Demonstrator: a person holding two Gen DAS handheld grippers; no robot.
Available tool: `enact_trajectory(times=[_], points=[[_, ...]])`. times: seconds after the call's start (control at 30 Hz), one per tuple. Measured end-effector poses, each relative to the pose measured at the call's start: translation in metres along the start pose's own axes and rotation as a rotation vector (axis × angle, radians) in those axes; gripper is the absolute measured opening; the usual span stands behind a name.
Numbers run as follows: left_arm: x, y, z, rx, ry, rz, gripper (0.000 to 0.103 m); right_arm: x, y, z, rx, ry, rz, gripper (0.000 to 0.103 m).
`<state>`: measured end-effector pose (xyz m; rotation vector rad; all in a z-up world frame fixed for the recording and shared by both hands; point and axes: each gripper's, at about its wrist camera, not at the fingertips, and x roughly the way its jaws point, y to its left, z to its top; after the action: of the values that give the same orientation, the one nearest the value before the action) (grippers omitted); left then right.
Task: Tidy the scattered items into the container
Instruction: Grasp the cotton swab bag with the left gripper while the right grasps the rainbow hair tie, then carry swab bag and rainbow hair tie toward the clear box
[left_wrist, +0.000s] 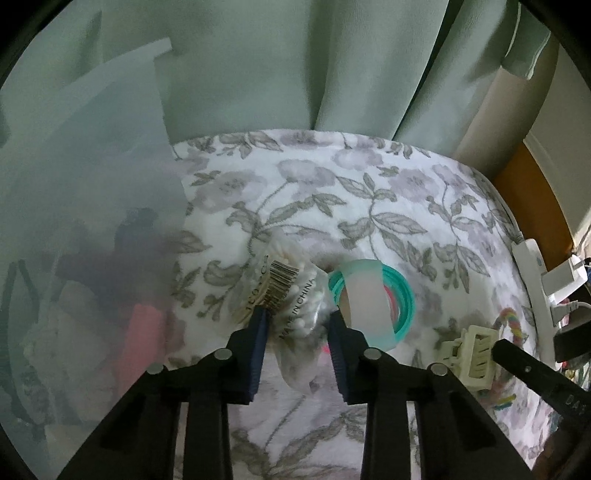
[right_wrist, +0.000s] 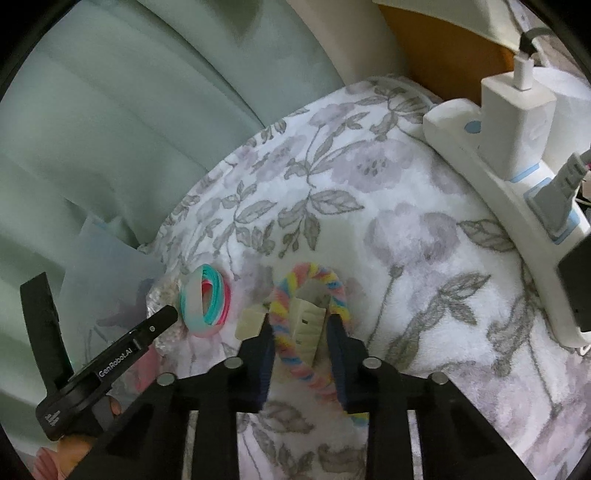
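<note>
A green curtain (left_wrist: 258, 66) hangs behind one floral blanket (left_wrist: 369, 206) that covers the surface where everything lies. At the left of the left wrist view stands one frosted plastic container (left_wrist: 85, 221), its wall translucent, with dark and pink shapes showing blurred inside; what they are cannot be told. Along the blanket's right edge lies one white power strip (right_wrist: 491, 177) with one white charger (right_wrist: 517, 122) plugged in and a grey plug beside it. Four loose items show on the blanket. One clear bag of cotton swabs (left_wrist: 295, 314), with a barcode label, lies between the jaws of the left gripper (left_wrist: 297, 325), which stand open on either side of it, close to the bag but not visibly pressing it. Just beside the bag, to its right, is one bundle of hair ties (left_wrist: 373, 302), teal and pink, wrapped in a pale band and propped on edge. Further right sits one cream hair claw clip (left_wrist: 471, 354), and over it lies one twisted rainbow loop (right_wrist: 314, 295) in yellow, pink and blue. The right gripper (right_wrist: 299, 332) has its jaws open astride the loop and the clip, with both things lying between them on the blanket.
</note>
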<state>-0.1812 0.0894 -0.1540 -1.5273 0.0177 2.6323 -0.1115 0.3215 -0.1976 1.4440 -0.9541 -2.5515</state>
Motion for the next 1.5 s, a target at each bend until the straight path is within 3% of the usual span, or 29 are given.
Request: enact_trajectory(times=[0.13,0.3,0.7,1.5], points=[[-0.005,0.0,-0.001,-0.003,-0.01,0.004,0.029,-0.01,0.0,-0.001,0.006,-0.017,-0.002,0.014],[-0.017,0.001,-0.003,-0.007,-0.023,0.007,0.027,-0.024,-0.001,-0.002,0.006,-0.034,-0.001,0.01],[-0.062,-0.004,-0.012,0.002,-0.07,-0.041,0.027,-0.064,0.013,-0.009,-0.009,-0.1,0.038,0.01],[-0.179,0.023,-0.025,-0.014,-0.288,-0.161,0.027,-0.138,0.097,-0.027,-0.171,-0.212,0.078,0.01]])
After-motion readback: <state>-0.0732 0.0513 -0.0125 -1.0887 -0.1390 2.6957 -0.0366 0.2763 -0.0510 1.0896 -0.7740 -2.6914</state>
